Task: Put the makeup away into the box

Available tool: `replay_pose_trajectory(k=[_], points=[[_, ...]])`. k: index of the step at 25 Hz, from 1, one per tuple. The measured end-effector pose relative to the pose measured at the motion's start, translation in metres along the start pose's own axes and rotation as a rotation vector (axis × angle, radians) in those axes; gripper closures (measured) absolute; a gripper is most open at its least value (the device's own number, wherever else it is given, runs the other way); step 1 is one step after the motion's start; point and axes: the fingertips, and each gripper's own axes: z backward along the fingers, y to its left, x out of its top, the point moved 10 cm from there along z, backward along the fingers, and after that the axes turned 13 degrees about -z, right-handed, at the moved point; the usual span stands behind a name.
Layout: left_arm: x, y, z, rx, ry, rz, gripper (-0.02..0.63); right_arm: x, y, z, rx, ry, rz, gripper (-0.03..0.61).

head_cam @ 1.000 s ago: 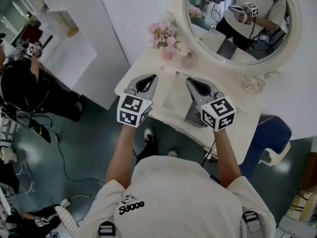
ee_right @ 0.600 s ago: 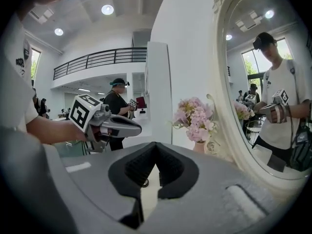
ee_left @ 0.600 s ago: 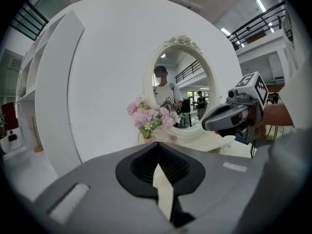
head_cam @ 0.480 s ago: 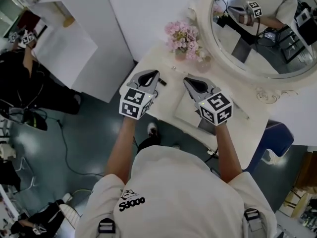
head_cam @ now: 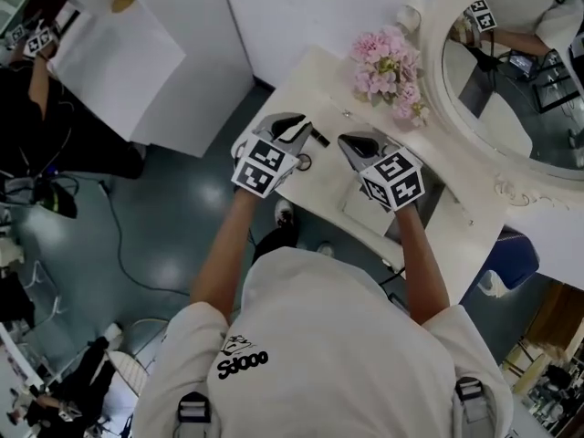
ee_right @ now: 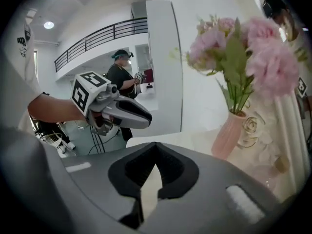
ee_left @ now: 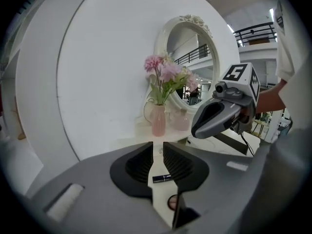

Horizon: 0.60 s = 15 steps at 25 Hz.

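A dark lipstick tube (head_cam: 319, 139) lies on the white dressing table (head_cam: 315, 80), with a small round compact (head_cam: 304, 161) close by. My left gripper (head_cam: 306, 128) hovers right over them. In the left gripper view its jaws (ee_left: 158, 147) have just been opening to a narrow gap with nothing gripped; the lipstick (ee_left: 162, 178) and compact (ee_left: 171, 202) show on the table through that gap. My right gripper (head_cam: 345, 140) hangs beside it, over the pale open box (head_cam: 360, 210). In the right gripper view its jaw tips (ee_right: 156, 147) meet and hold nothing.
A pink vase of flowers (head_cam: 388, 67) and a small pink jar (ee_left: 179, 121) stand at the back by the round mirror (head_cam: 511, 71). The table's front edge drops to the floor. A blue stool (head_cam: 511, 254) sits at the right; another person (head_cam: 36, 108) stands at the left.
Both grippers have come down and forward over the table's left part, ending above the lipstick and the box. The view has swung, so the mirror sits farther right.
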Motion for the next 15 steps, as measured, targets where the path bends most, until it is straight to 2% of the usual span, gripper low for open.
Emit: replay_pose_trajectory(k=[5,9,15], points=[[-0.04,0.002,-0.013,-0.117,0.112,-0.009,0.451,-0.017,-0.002,-0.045,0.009,0.121,-0.011,0.577],[-0.067,-0.003,-0.024,-0.21,0.171,0.009,0.408,-0.028,-0.003,-0.068,0.007,0.182,-0.021,0.577],[-0.096,-0.021,-0.044,-0.37,0.246,-0.022,0.37,-0.038,-0.006,-0.083,-0.013,0.251,-0.034,0.577]])
